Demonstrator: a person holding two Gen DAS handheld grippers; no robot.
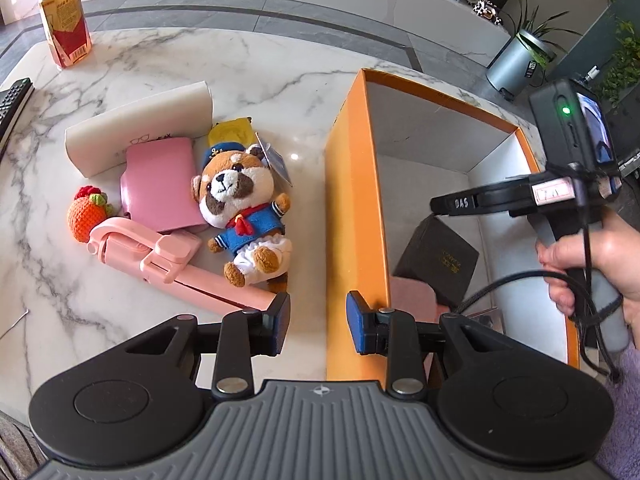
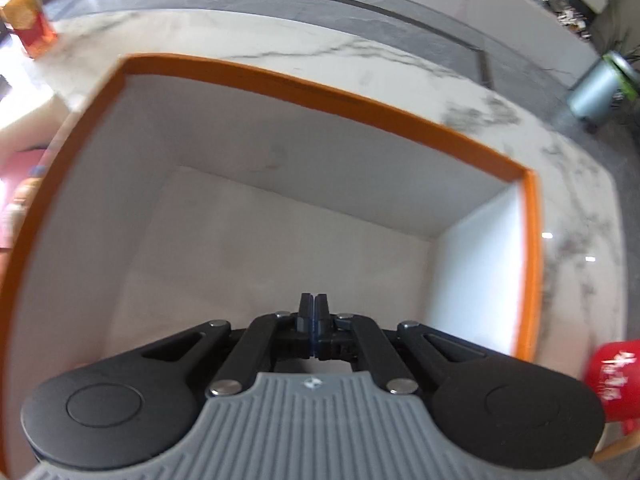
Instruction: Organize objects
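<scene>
Your left gripper [image 1: 318,326] is open wide and holds nothing. Its blue pads [image 1: 283,322] sit low over the table [image 1: 280,92], one on each side of the box's near left corner. The tip of the pink stick [image 1: 176,264] lies just beside the left pad.

Your right gripper [image 2: 314,326] is pinched closed, pads touching, with nothing between them. It points down into the box [image 2: 320,92]. In the left view you can see it reach over the box from the right, with your hand [image 1: 592,264] on its handle.

The box is orange outside and white inside. It stands open on the table. In it, near the close end, lies a small black box [image 1: 436,264], tilted. A pink thing [image 1: 412,292] lies under it, and a bit of something shiny shows just beside it; you cannot tell what that is. The far part of the box floor is bare. The right view is blurred and shows only the white inside.

Left of the box, on the table, the other things lie in a bunch. A bear toy [image 1: 244,216] in a blue sailor suit lies on its back, closest to the box. A pink case [image 1: 162,186] touches its left side. A white case [image 1: 136,128] is behind that. A yellow packet [image 1: 232,134] peeks out behind the bear's head. An orange knit fruit [image 1: 84,218] sits at the far left, touching the pink stick.

A bottle [image 1: 64,20] stands far back on the left, well apart from it all.
</scene>
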